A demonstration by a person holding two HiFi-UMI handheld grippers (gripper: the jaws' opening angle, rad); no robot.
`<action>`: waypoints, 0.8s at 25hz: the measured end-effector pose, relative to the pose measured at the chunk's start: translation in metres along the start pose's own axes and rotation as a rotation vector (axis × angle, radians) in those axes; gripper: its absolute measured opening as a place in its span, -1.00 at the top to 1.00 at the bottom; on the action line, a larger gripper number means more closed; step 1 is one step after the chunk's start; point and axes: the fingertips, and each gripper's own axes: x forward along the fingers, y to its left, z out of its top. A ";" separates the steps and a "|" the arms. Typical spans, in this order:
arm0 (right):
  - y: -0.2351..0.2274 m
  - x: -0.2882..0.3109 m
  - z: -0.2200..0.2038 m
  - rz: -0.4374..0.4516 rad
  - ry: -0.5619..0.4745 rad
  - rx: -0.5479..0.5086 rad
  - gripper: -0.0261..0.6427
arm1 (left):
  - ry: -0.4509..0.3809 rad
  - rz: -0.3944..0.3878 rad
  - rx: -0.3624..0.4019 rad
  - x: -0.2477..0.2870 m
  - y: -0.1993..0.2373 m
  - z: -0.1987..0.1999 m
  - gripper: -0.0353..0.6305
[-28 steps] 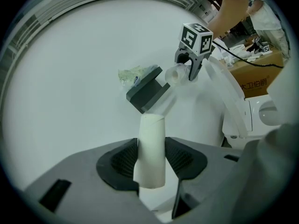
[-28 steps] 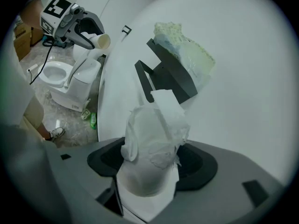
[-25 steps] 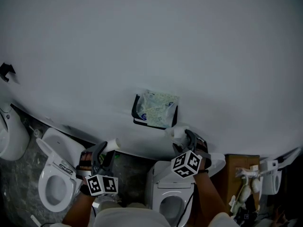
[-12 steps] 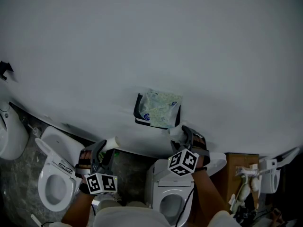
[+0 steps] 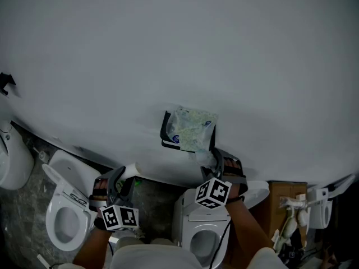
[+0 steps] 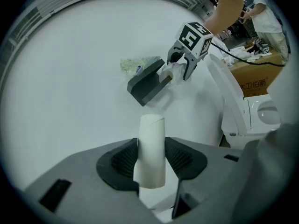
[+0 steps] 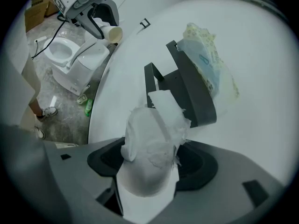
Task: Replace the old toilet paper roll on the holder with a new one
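The roll (image 7: 150,141) sits pinched between the pads of the right claw (image 7: 154,166), its paper crumpled, with a loose sheet hanging down below the jaws. Its long axis seems to run along the jaws and away from the claw, so its torn far end points at the holder (image 7: 189,97). The holder lies just ahead of that claw and slightly above it. A dark bar (image 7: 150,80) of the holder stands right behind the roll's tip. The right gripper view doesn't settle whether the paper touches it. I'd say the coming move turns on lining up the roll's bore with that bar, and the bore is hidden from every view.

A soft packet (image 7: 205,62) rests on top of the holder, above and beyond the claw, clear of the roll.

The right claw is much the nearer to the holder. The left claw (image 6: 153,157) hangs well back and lower, off to the holder's other side. It is clamped on the bare core (image 6: 152,129), which sticks straight out past its fingertips. With the core off the holder, the old roll's part of the job looks done.

The holder is fixed to a plain white wall (image 5: 224,49). Below the claws are two toilets, one (image 5: 67,220) under the left claw and one (image 5: 205,237) under the right. Beyond that toilet, on its far side from the left claw, is a cardboard box (image 5: 286,203). The stone-patterned floor (image 5: 22,226) shows at the left edge.
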 end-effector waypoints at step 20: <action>0.000 -0.009 0.032 -0.170 -0.076 -0.006 -0.03 | 0.016 -0.010 -0.015 -0.010 -0.002 -0.012 0.32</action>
